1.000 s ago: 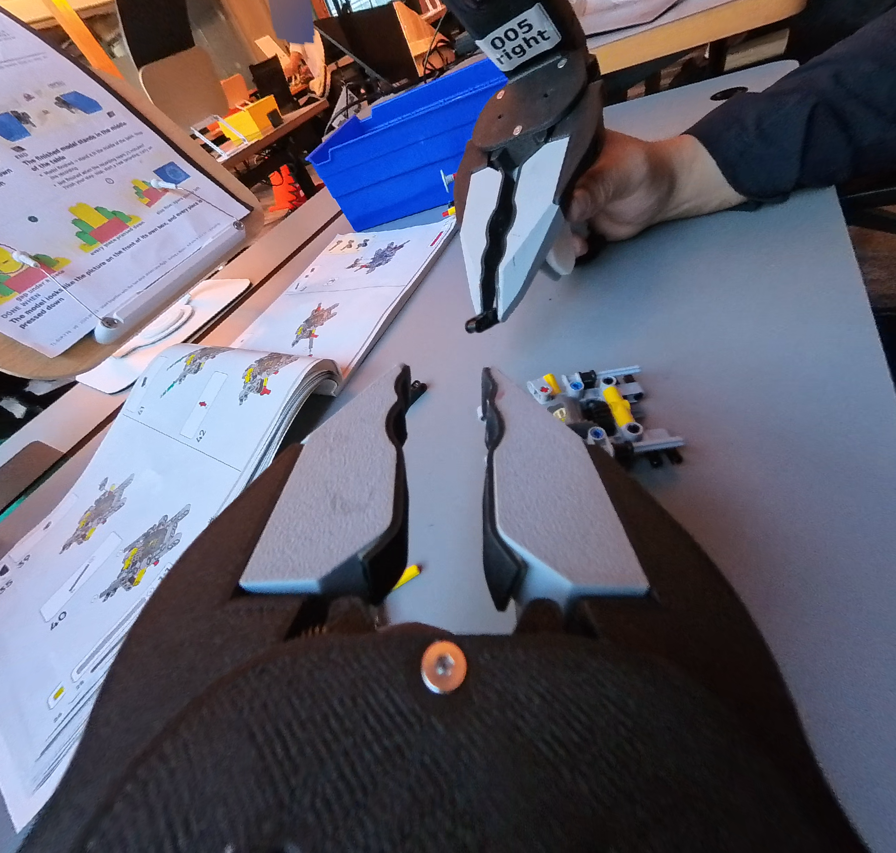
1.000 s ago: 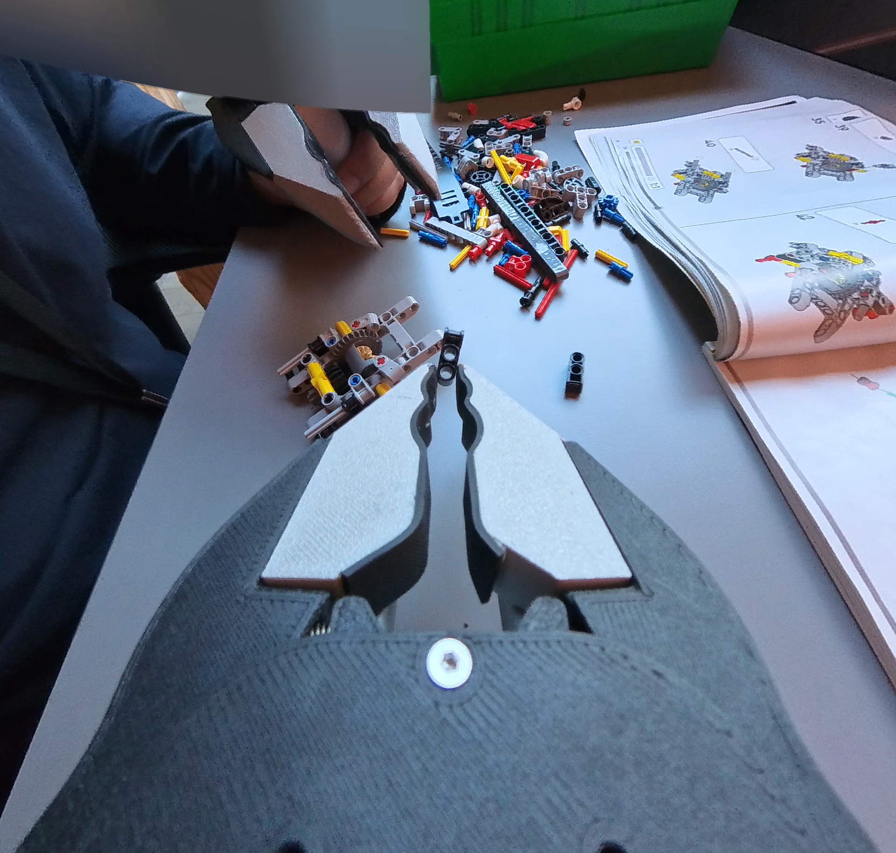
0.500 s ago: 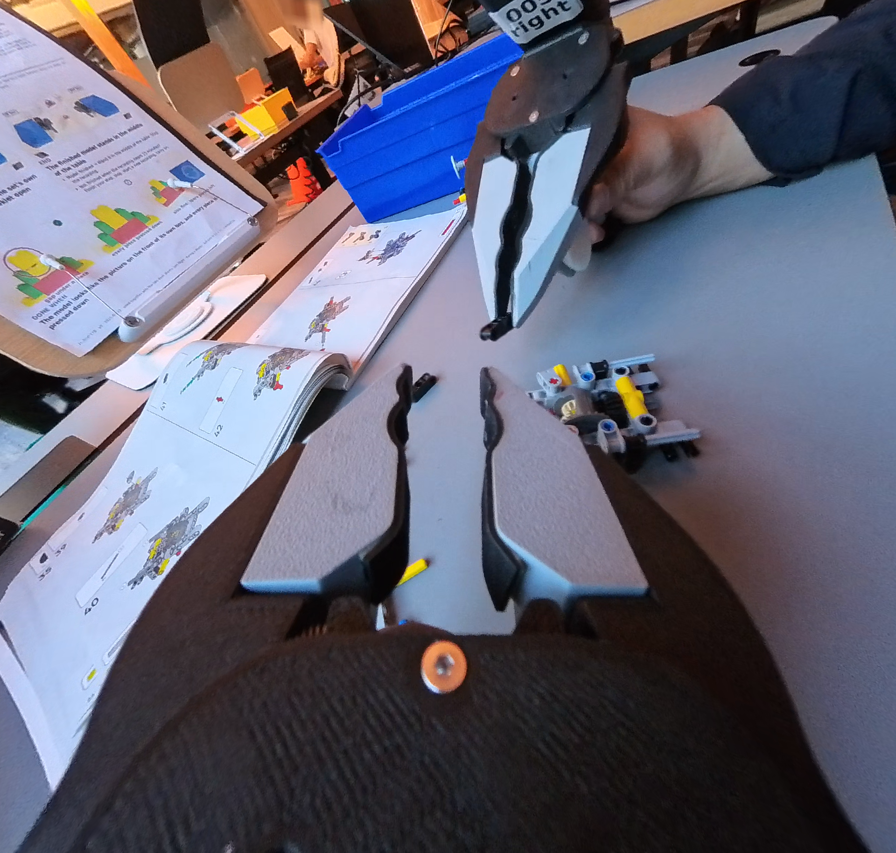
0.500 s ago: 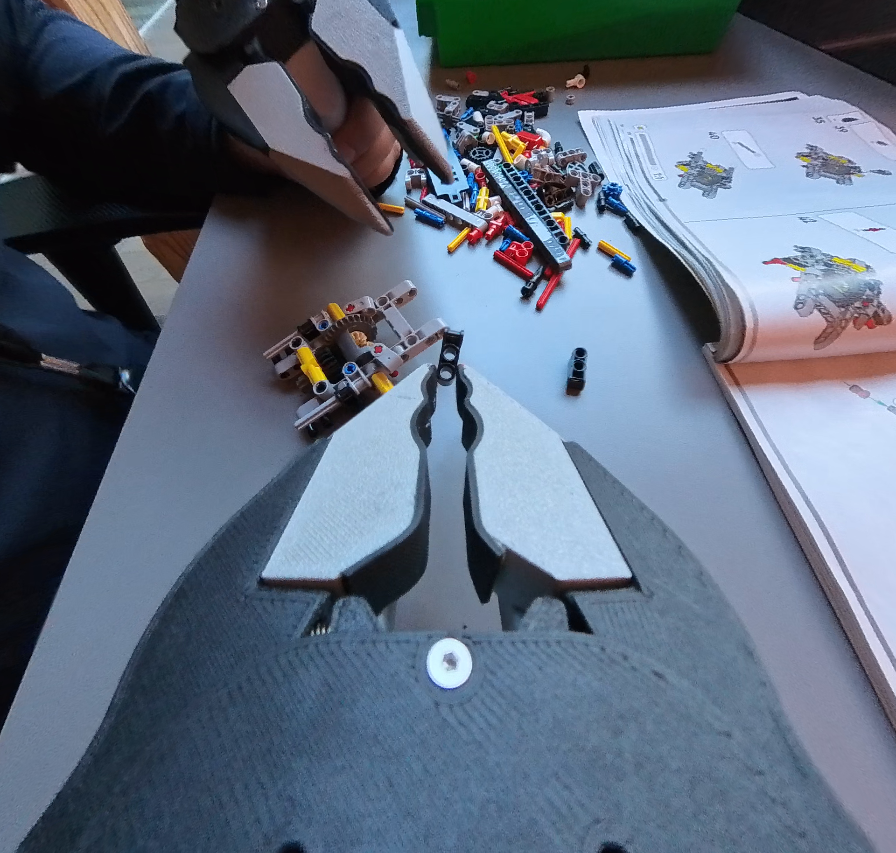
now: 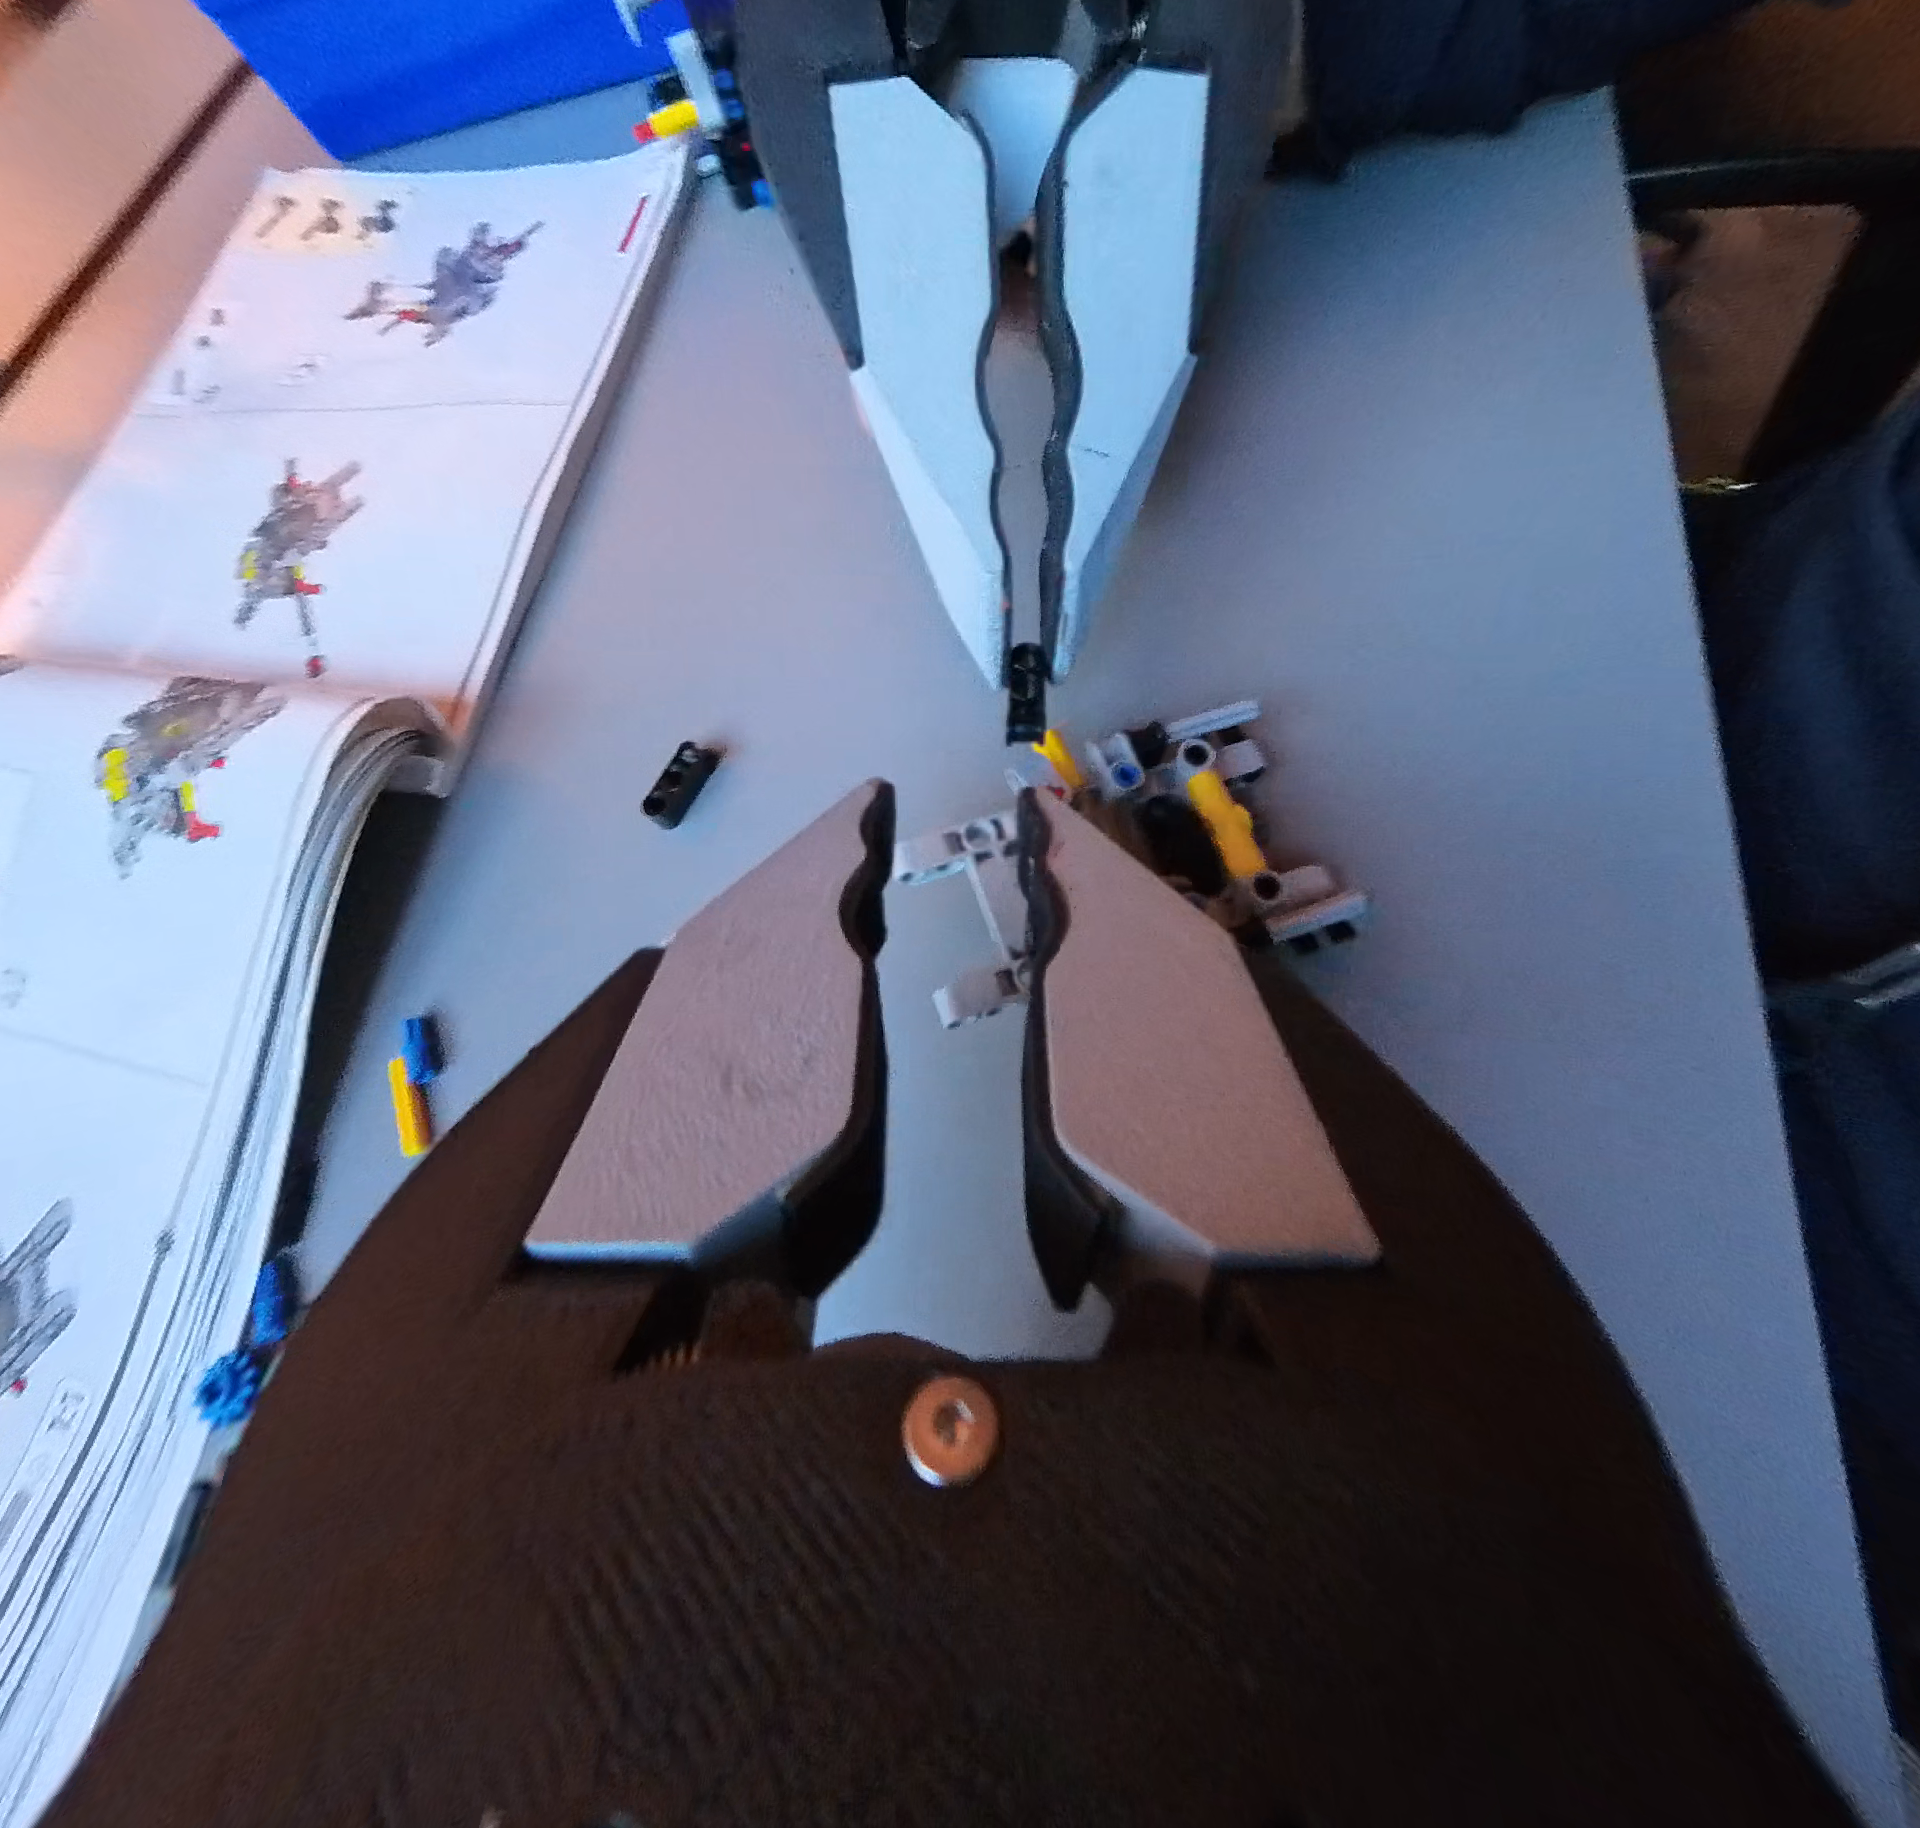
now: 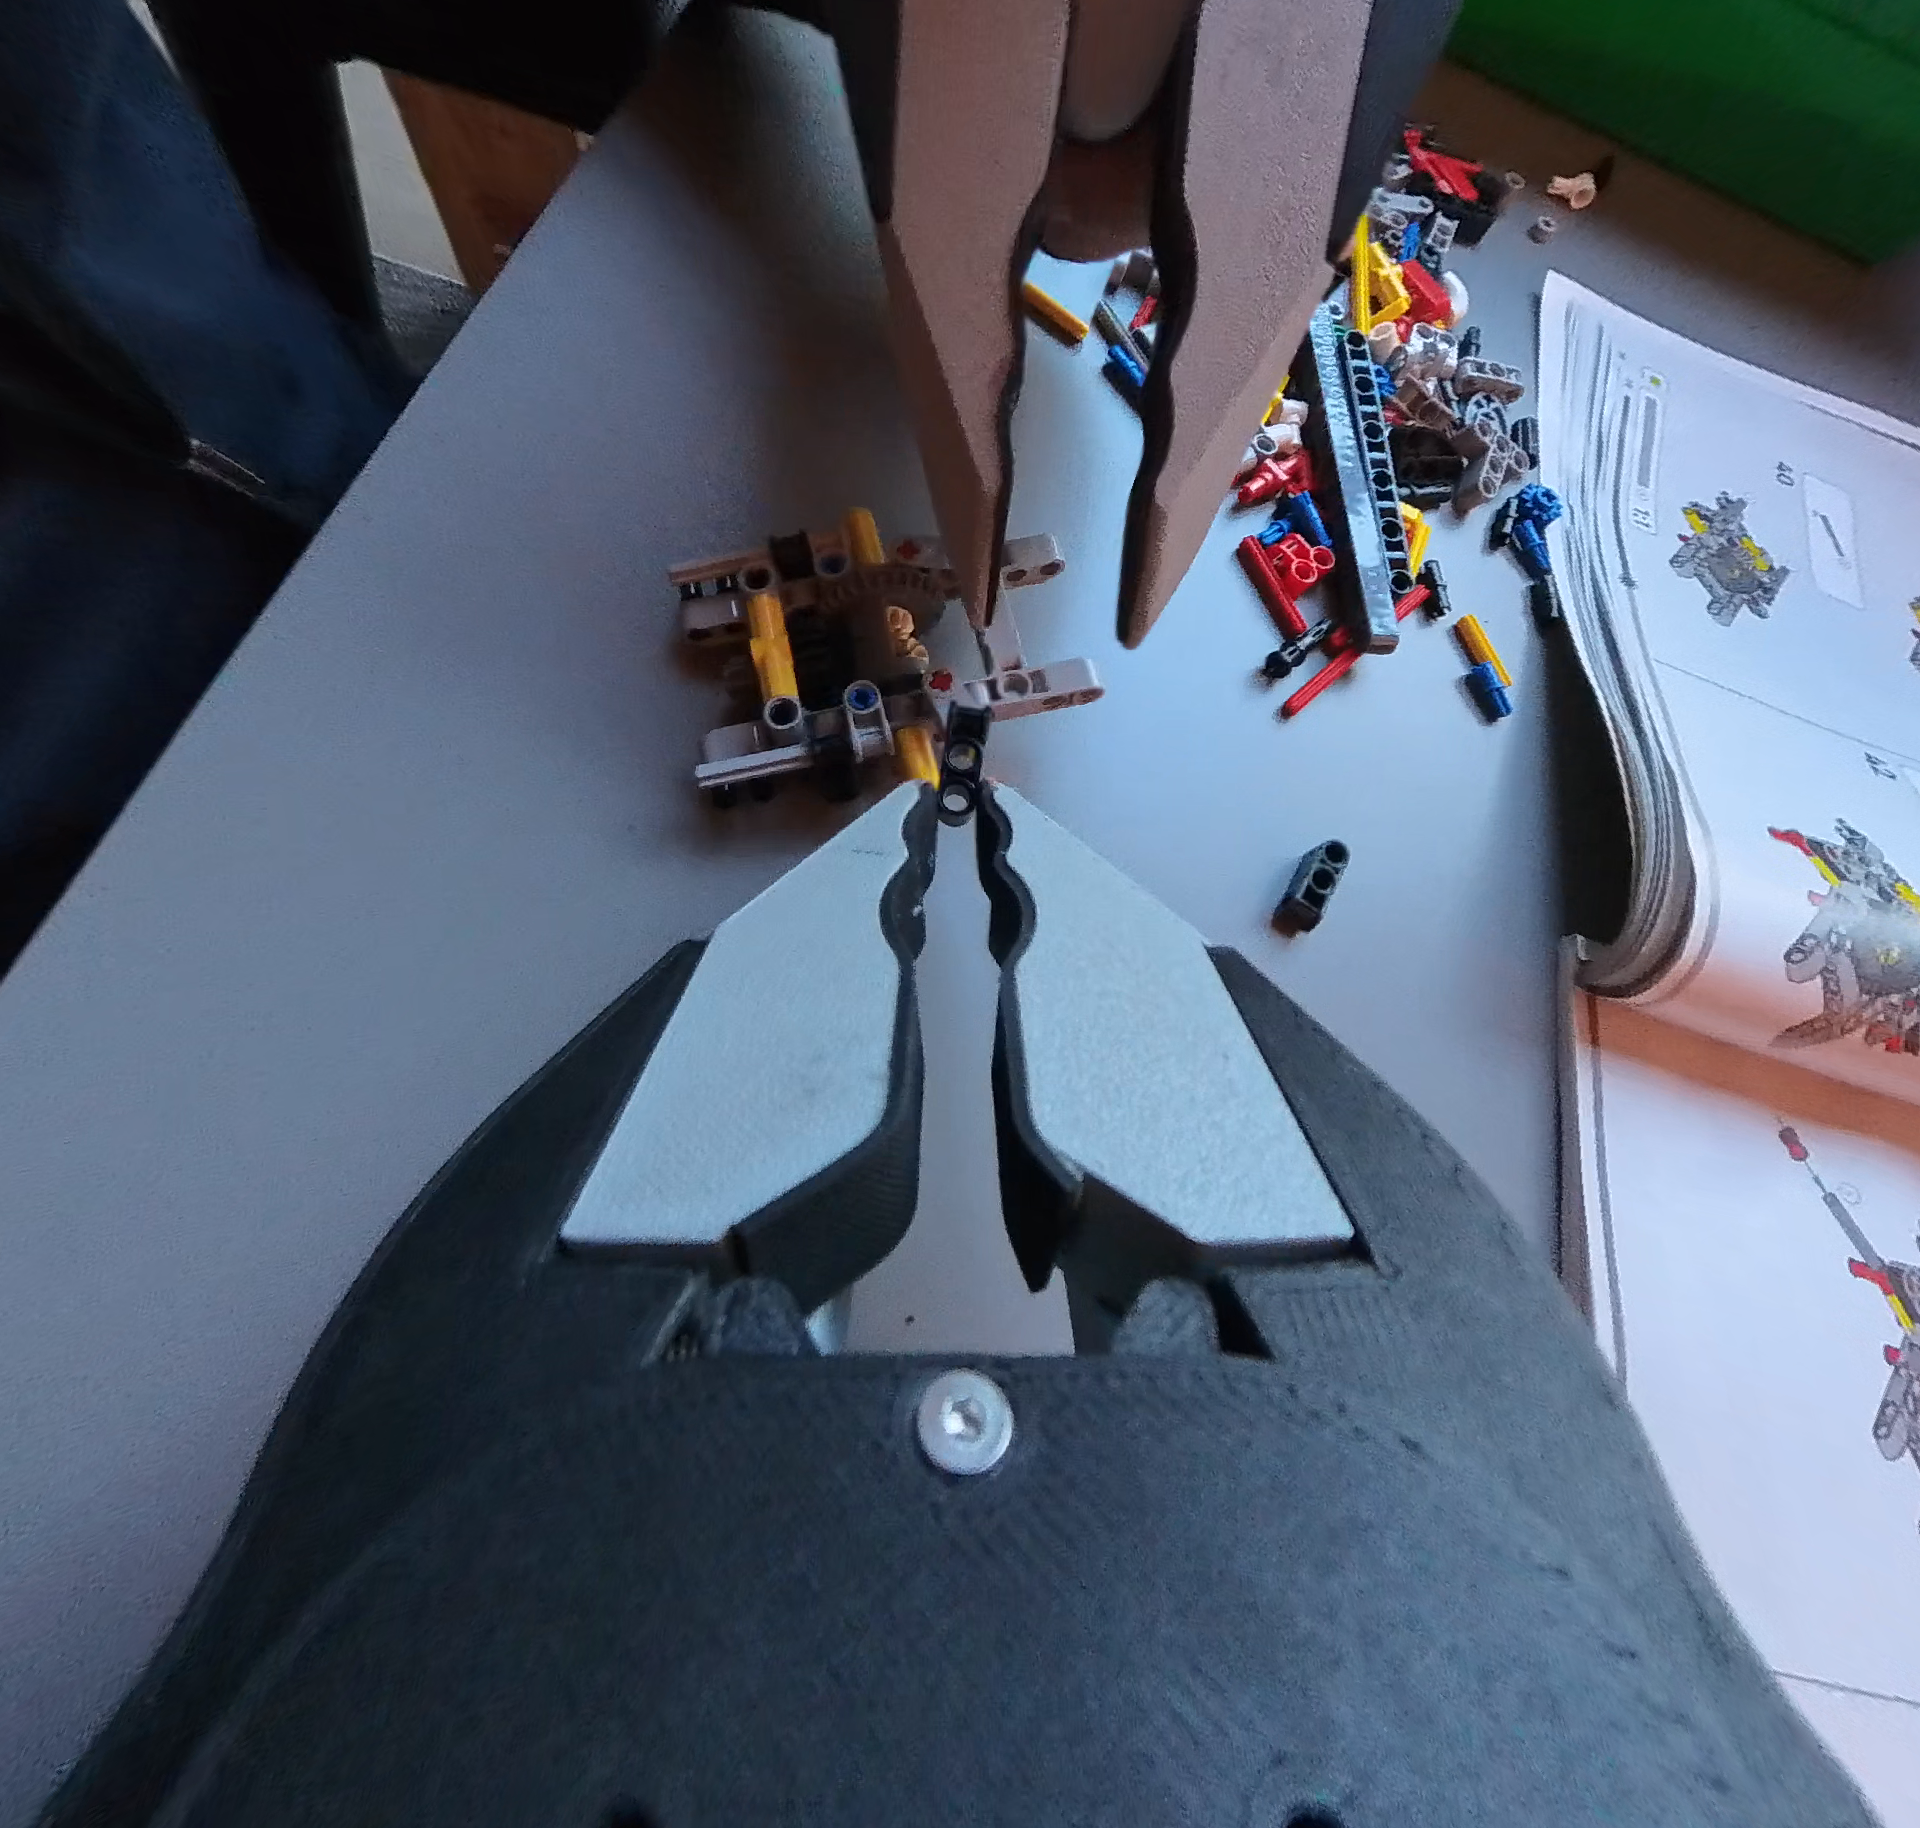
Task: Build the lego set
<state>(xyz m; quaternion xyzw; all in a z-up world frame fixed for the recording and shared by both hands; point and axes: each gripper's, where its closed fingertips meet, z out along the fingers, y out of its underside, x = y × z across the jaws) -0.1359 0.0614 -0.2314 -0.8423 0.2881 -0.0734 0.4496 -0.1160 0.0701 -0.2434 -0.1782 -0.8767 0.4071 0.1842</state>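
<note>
Fingers point(image 6: 914, 822) pinch holed black connector point(image 6: 961, 765) (plastic).

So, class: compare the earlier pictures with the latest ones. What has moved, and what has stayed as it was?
The left claw has swung down over the grey-and-yellow brick assembly, open, straddling its white beam. The right claw has carried its small black connector up to the assembly's edge. Unchanged: that grip, the loose black connector, the open instruction booklet.

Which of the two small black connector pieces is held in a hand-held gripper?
The black connector beside the yellow-and-grey assembly, pinched by the right hand-held gripper; the other connector lies loose near the booklet.
</note>
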